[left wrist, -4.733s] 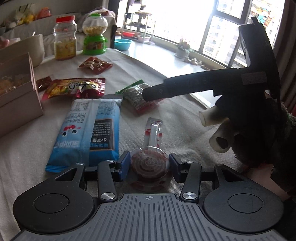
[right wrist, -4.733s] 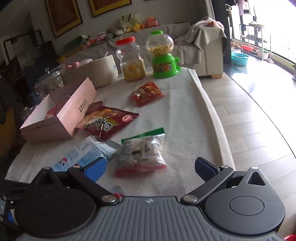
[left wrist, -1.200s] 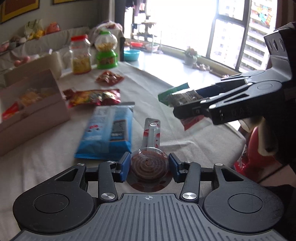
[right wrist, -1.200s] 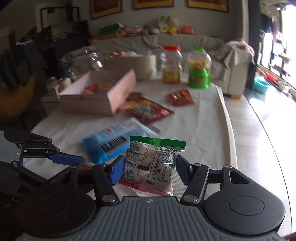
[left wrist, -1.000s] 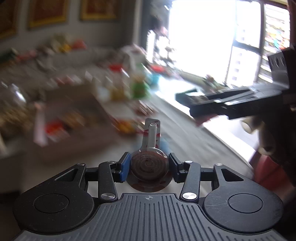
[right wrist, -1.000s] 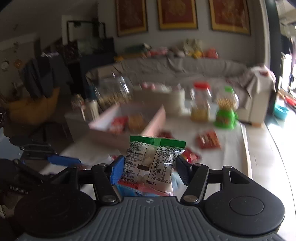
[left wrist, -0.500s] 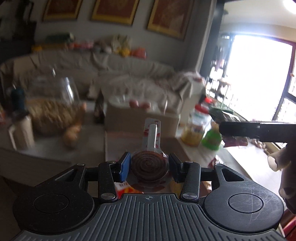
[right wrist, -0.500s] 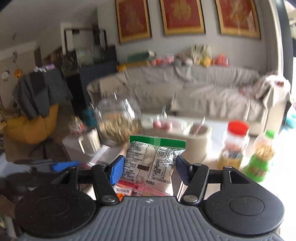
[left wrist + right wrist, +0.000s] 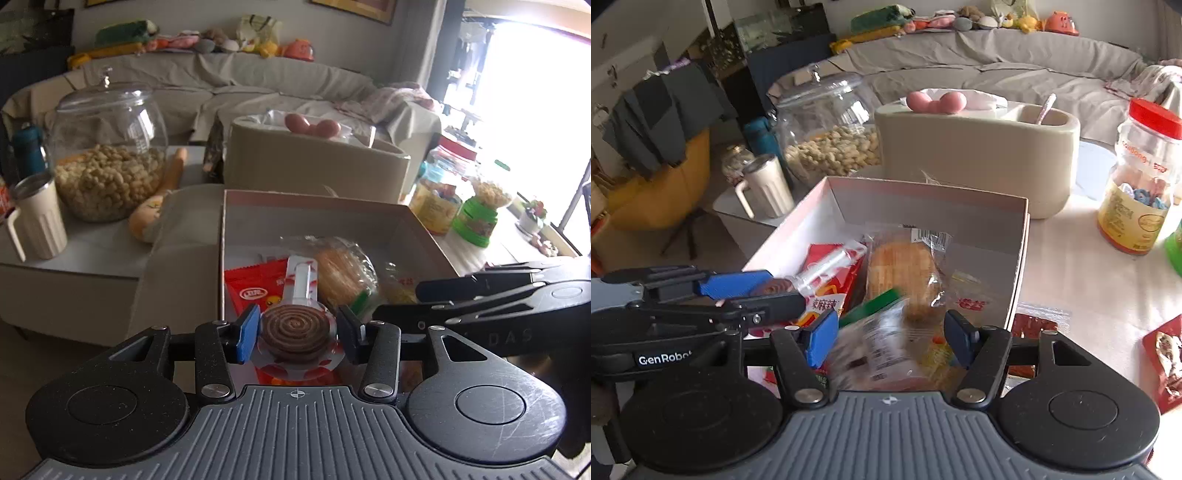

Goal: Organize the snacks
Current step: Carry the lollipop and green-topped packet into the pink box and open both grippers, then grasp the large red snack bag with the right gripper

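Both grippers hang over the near end of the open pink box (image 9: 1015, 266). The left gripper (image 9: 297, 334) is clamped on a spiral lollipop (image 9: 293, 332), its stick pointing away over the box. The right gripper (image 9: 890, 341) has its jaws opening, and the green-topped snack bag (image 9: 879, 339) between them is blurred, pads apart from it. A wrapped bread (image 9: 905, 269) and a red packet (image 9: 831, 291) lie inside.

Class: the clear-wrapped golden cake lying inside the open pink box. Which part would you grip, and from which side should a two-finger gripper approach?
Grip the clear-wrapped golden cake across its narrow middle, coming from above. It lies flat in the open pink box, whose walls block a sideways approach, and its long loaf shape offers two parallel sides. The crimped wrapper end near the far wall would probably slip.
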